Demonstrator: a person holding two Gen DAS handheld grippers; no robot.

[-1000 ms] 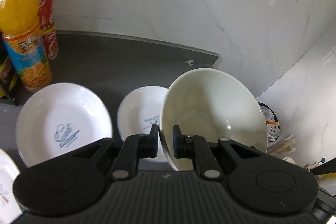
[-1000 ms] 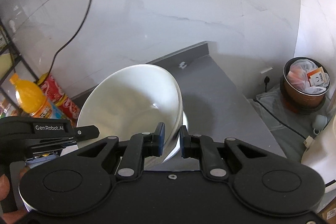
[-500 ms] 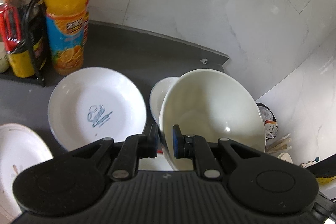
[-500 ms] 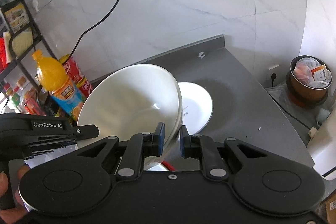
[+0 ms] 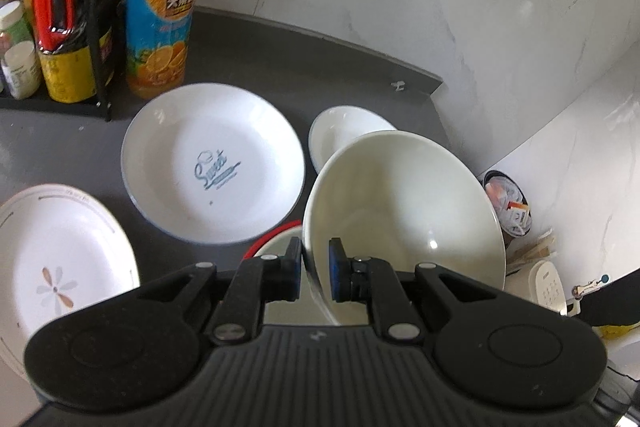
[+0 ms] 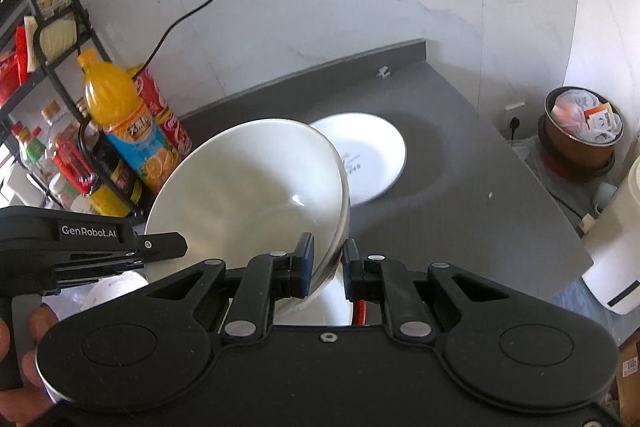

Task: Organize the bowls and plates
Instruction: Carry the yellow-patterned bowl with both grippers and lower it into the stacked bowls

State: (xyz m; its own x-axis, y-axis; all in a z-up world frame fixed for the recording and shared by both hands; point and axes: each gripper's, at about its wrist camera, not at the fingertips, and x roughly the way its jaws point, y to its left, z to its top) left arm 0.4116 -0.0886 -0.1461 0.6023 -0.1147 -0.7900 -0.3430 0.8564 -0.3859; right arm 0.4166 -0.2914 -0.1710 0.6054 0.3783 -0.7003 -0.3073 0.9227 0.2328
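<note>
A large white bowl point(image 5: 400, 207) hangs tilted above the dark counter point(image 5: 280, 59), gripped from two sides. My left gripper point(image 5: 314, 267) is shut on its left rim. My right gripper point(image 6: 329, 263) is shut on its right rim, the bowl point(image 6: 248, 195) opening toward the camera. On the counter lie a plate printed in blue point(image 5: 214, 163), a small white plate point(image 5: 348, 131), also visible past the bowl in the right wrist view point(image 6: 368, 151), and a flower-patterned plate point(image 5: 52, 259). A red-rimmed dish point(image 5: 276, 239) sits under the bowl, mostly hidden.
An orange juice bottle point(image 5: 160, 7) and a black wire rack point(image 5: 104, 39) of bottles stand at the back left by the marble wall. Off the counter's right edge point(image 6: 520, 187) are a full waste bin point(image 6: 580, 131) and a white appliance point(image 6: 616, 247) on the floor.
Both grippers, still shut on the bowl, have pulled back and up from the wall. The printed plate, flower plate, rack and red-rimmed dish have come into view.
</note>
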